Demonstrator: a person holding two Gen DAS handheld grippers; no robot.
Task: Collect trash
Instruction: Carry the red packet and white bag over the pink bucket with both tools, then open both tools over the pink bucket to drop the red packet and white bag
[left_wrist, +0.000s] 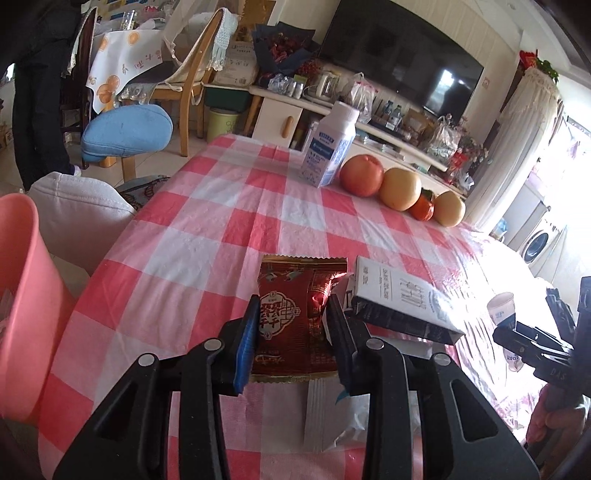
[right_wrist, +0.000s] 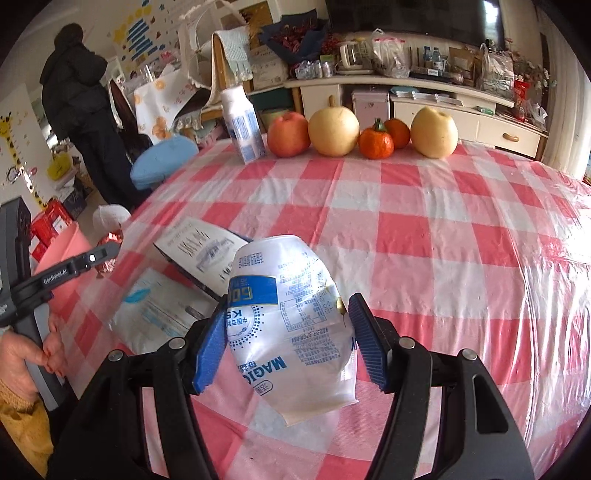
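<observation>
left fingers (left_wrist: 291, 314) clamped on red snack packet (left_wrist: 291, 314), right fingers (right_wrist: 288, 325) on crumpled white cup (right_wrist: 291, 317)

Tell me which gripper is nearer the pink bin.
Left. The left gripper, shut on a red snack wrapper, is beside the pink bin; the right gripper, holding a crushed cup, is farther away.

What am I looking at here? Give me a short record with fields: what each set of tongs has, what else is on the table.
left tongs: closed on red snack wrapper
right tongs: closed on crushed white cup
trash on table: white carton box, flat white packet
not trash: milk bottle, row of fruit
bin: pink bucket, at the table's left edge
table cover: red-checked cloth
</observation>
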